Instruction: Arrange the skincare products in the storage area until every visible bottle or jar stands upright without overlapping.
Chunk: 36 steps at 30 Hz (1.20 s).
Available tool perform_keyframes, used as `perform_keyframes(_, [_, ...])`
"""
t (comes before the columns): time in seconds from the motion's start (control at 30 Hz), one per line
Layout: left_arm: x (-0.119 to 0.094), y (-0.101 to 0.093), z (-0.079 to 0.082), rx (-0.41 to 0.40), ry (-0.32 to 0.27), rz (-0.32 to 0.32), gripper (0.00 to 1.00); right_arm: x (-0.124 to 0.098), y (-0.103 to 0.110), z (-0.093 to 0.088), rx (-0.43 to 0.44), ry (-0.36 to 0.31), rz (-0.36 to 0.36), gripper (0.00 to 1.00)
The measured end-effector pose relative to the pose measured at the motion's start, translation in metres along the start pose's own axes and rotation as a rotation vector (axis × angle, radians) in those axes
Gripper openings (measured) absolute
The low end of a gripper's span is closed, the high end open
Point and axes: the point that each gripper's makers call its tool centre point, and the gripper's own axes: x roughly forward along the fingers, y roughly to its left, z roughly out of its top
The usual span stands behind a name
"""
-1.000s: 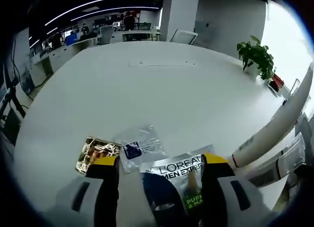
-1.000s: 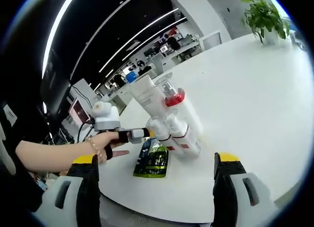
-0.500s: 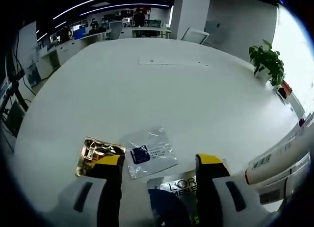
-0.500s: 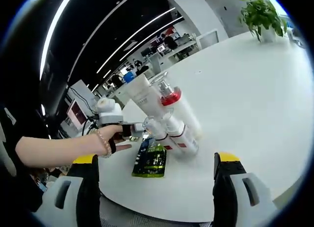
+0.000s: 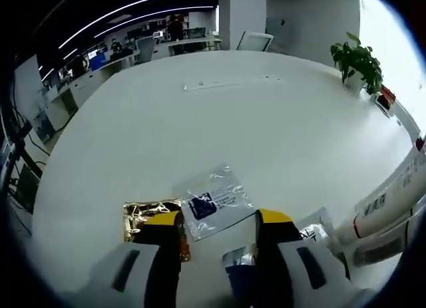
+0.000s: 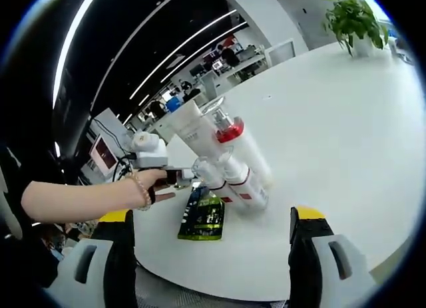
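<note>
Between the yellow-tipped jaws of the left tool point(image 5: 217, 223), which are standing apart and gripping nothing, a clear sachet point(image 5: 214, 201) with a blue label is lying flat on the white surface point(image 5: 219, 128). A gold sachet point(image 5: 148, 213) is lying just beside it, partly under one jaw, and a silver and blue packet point(image 5: 241, 268) is sitting under the other jaw. At that view's right edge, white tubes point(image 5: 389, 201) are lying on their sides. Beyond them the surface is running bare and wide toward a potted plant point(image 5: 359, 63) near its far edge.

In the right gripper view, the right tool point(image 6: 210, 227) is hanging open above the near edge of the surface, holding nothing. Ahead, a green packet point(image 6: 203, 216) is lying flat, touching a cluster of white bottles with red bands point(image 6: 241, 181) lying tipped and overlapping, a red-collared pump bottle point(image 6: 233, 138) and a white tube point(image 6: 193, 128) among them. The person's hand point(image 6: 152, 186) is bringing the other tool beside that cluster. To the right, the surface is lying open out to its rim.
</note>
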Motion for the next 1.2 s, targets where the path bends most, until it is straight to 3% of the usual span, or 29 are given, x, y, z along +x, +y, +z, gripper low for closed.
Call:
perform_keyframes(0.43, [-0.003, 0.002, 0.0, 0.041, -0.006, -0.127, 0.36, 0.0, -0.001, 0.001, 0.003, -0.009, -0.001, 0.97])
perform_keyframes(0.73, [-0.027, -0.004, 0.014, 0.098, -0.063, -0.164, 0.36, 0.0, -0.001, 0.001, 0.003, -0.01, 0.003, 0.97])
perform_keyframes(1.03, [-0.04, -0.004, 0.017, 0.099, -0.095, -0.187, 0.36, 0.0, 0.002, 0.001, -0.004, -0.006, 0.009, 0.97])
perform_keyframes(1.2, [-0.064, -0.005, 0.022, 0.125, -0.144, -0.202, 0.36, 0.0, 0.002, 0.002, -0.006, -0.008, 0.013, 0.97])
